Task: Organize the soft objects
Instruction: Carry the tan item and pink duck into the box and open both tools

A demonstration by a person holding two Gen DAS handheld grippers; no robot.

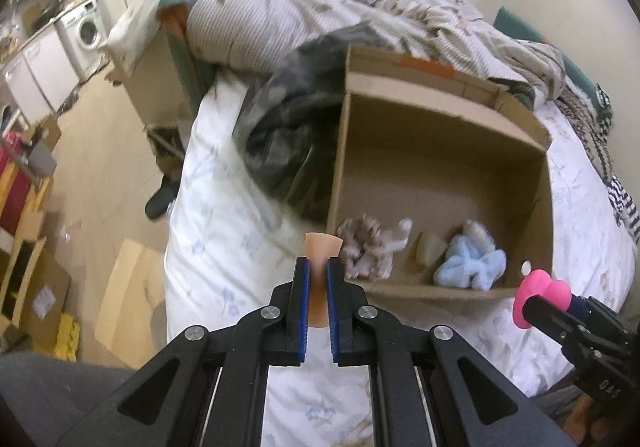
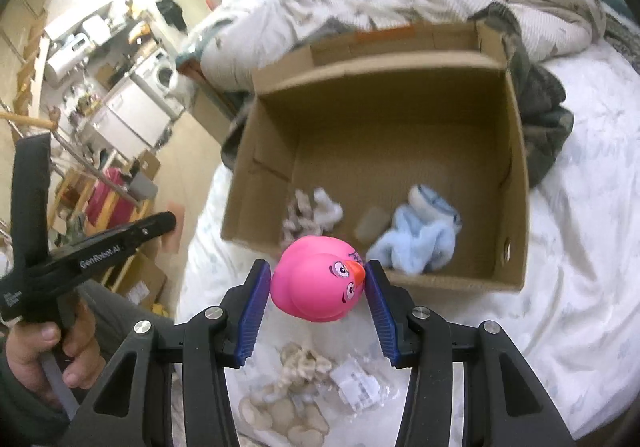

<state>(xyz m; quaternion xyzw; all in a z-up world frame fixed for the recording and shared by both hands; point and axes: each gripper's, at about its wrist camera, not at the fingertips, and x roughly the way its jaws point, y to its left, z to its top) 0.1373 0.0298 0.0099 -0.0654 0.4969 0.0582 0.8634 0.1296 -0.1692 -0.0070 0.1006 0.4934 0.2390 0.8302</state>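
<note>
An open cardboard box (image 1: 536, 135) (image 2: 516, 151) sits on the bed. Inside lie a light blue fluffy sock (image 1: 470, 261) (image 2: 416, 235), a beige patterned cloth (image 1: 366, 247) (image 2: 308, 211) and a pale sponge piece (image 1: 430, 247) (image 2: 372, 223). My left gripper (image 1: 319, 267) is shut on a peach-coloured soft piece (image 1: 323, 245), just outside the box's near left corner. My right gripper (image 2: 318, 279) is shut on a pink rubber duck (image 2: 316, 279) (image 1: 538, 295), held above the box's near edge. A beige plush toy (image 2: 288, 395) lies on the sheet below the right gripper.
A dark camouflage garment (image 1: 288, 135) lies against the box's left side. Rumpled duvets (image 1: 280, 7) pile at the back of the bed. A clear plastic packet (image 2: 360, 383) lies beside the plush. Floor clutter and cardboard (image 1: 36, 279) are to the left.
</note>
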